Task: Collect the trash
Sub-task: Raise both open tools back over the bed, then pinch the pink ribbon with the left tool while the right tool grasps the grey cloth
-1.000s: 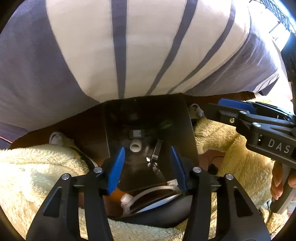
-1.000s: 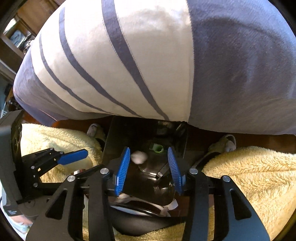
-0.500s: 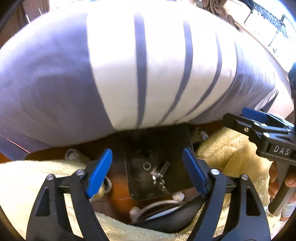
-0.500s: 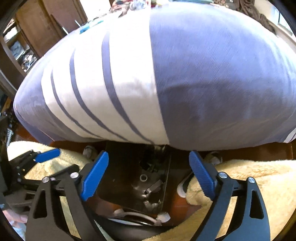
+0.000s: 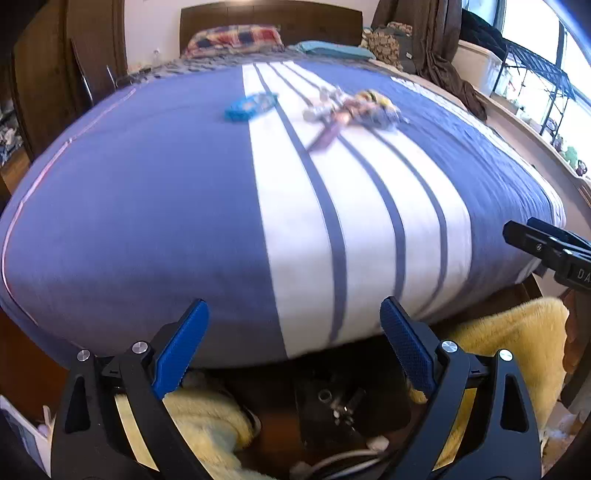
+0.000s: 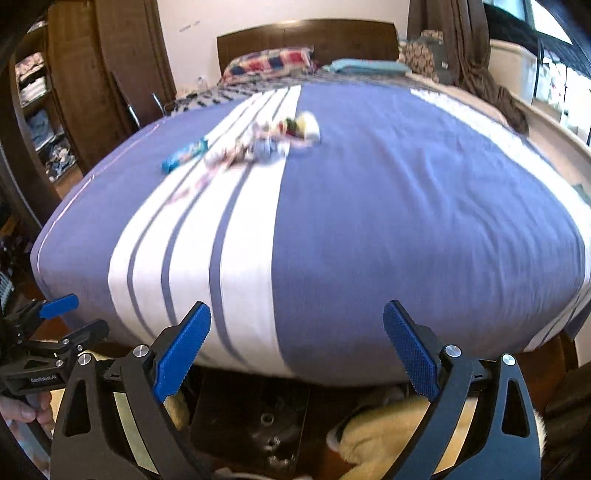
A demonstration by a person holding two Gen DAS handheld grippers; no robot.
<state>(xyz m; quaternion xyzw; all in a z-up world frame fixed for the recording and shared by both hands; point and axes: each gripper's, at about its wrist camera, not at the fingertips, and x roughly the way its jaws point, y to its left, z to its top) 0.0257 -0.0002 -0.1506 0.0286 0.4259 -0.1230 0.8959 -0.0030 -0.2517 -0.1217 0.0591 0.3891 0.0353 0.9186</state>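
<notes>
A pile of crumpled wrappers lies far out on the bed, on the white stripes; it also shows in the right wrist view. A blue packet lies just left of the pile, also in the right wrist view. My left gripper is open and empty at the foot of the bed, well short of the trash. My right gripper is open and empty beside it. Each gripper shows at the edge of the other's view.
The bed has a blue and white striped cover with pillows and a wooden headboard at the far end. A yellow fluffy rug and a black plate lie on the floor below. A wardrobe stands left.
Both grippers have risen and tilted up from the floor plate to look across the bed. Both have opened wide from a narrower gap. The trash has come into view.
</notes>
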